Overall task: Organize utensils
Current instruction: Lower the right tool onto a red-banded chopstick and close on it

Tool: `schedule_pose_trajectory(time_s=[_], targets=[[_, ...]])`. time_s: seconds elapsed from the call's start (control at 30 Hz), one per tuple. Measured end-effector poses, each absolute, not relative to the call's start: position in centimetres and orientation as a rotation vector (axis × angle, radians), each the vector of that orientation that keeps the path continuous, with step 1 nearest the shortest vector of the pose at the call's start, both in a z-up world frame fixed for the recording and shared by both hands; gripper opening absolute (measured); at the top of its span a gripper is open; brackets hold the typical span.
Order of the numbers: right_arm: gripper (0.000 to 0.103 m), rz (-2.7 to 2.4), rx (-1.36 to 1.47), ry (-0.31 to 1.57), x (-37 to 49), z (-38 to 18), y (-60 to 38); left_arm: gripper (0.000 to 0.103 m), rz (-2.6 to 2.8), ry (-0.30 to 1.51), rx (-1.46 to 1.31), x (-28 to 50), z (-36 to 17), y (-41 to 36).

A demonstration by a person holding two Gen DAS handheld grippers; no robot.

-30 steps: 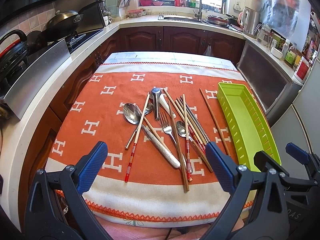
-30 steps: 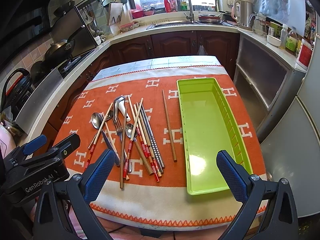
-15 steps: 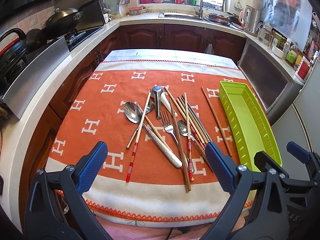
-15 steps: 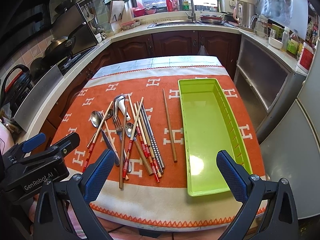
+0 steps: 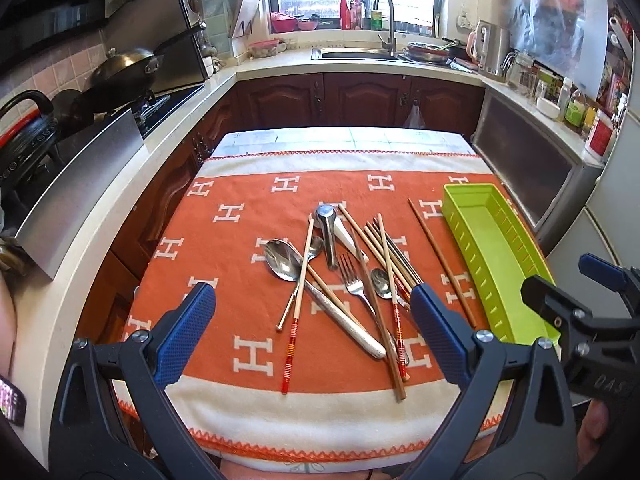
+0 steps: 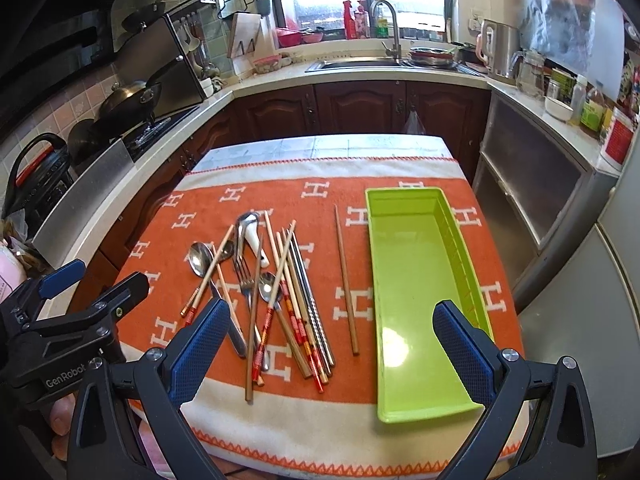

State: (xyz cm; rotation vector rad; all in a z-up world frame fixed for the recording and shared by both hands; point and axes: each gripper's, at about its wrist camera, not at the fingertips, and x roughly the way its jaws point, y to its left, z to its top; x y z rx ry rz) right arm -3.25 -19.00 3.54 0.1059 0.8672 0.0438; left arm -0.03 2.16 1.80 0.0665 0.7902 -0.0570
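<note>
A pile of utensils (image 5: 348,280) lies mid-cloth: several chopsticks, metal spoons, a fork (image 5: 352,280) and a white-handled knife (image 5: 352,328). It also shows in the right wrist view (image 6: 264,288). One wooden chopstick (image 6: 346,284) lies apart beside an empty lime-green tray (image 6: 420,280), seen at right in the left wrist view (image 5: 500,256). My left gripper (image 5: 312,336) is open and empty above the near edge of the cloth. My right gripper (image 6: 328,352) is open and empty, hovering between pile and tray.
An orange patterned cloth (image 5: 240,248) covers the small table. Kitchen counters surround it: stove with wok (image 5: 124,64) at left, sink (image 5: 360,54) at the back, jars and a kettle (image 5: 492,46) at right. A fridge (image 6: 592,340) stands close on the right.
Both views have tilted up and drawn slightly back; the utensils and tray have not moved. Both grippers stay open.
</note>
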Motion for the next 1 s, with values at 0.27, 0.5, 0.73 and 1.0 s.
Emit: schedule_pose_trajectory(time_s=[0.27,0.5,0.73,1.0], targets=[[0.092,0.134,0.152,0.889,0.0,4.7,-18.3,0.089,-0.057,0.855,-0.033,2.8,1.4,7.2],[0.072,0.203,0.195,0.991,3.7,2.1,-16.8,0.070,-0.029,0.965,-0.055,5.3,-3.1,9.6],[0.046,0.278,0.298,1.141,6.7,-3.8,-16.1,0.031,-0.117,1.151,-0.131,6.9,-9.3,9.8],[0.023,0.332,0.391,1.291,9.4,-11.0,-14.5,0.016,-0.210,1.184,-0.133,7.1,-11.4,7.9]])
